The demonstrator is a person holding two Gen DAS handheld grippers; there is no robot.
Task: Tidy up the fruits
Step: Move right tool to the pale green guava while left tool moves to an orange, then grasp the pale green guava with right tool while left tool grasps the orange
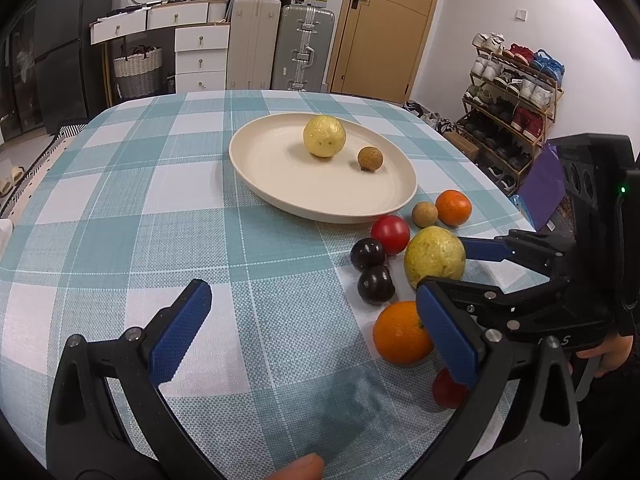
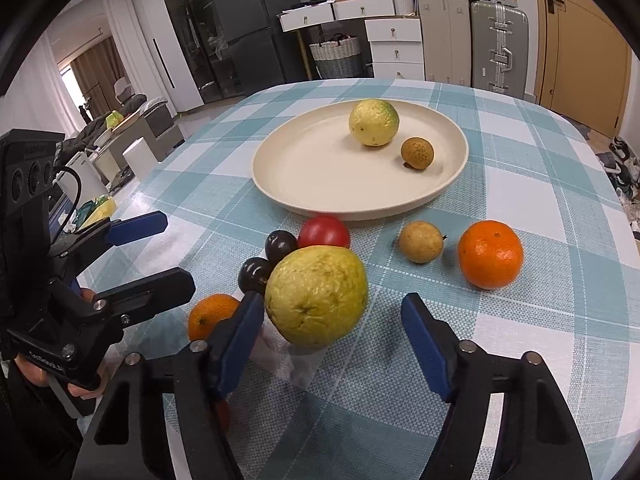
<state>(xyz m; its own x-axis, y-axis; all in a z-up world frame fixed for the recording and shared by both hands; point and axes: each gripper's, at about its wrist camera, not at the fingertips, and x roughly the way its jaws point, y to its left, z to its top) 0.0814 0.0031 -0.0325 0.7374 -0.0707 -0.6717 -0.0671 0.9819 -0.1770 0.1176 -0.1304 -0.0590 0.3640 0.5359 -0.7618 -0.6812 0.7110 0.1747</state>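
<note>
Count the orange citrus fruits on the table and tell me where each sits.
2. One orange sits alone right of the plate's near edge, beside a small tan fruit. The other orange lies nearest, just behind the left claw's right finger. More may be hidden.

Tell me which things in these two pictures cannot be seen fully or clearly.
- Small red fruit, left wrist view: half hidden by the left gripper's own finger; kind unclear.
- Near orange, right wrist view: partly covered by the right gripper's finger.
- Two dark plums, right wrist view: partly behind the big yellow-green fruit.
- Whether that finger touches the fruit: cannot tell.
</note>
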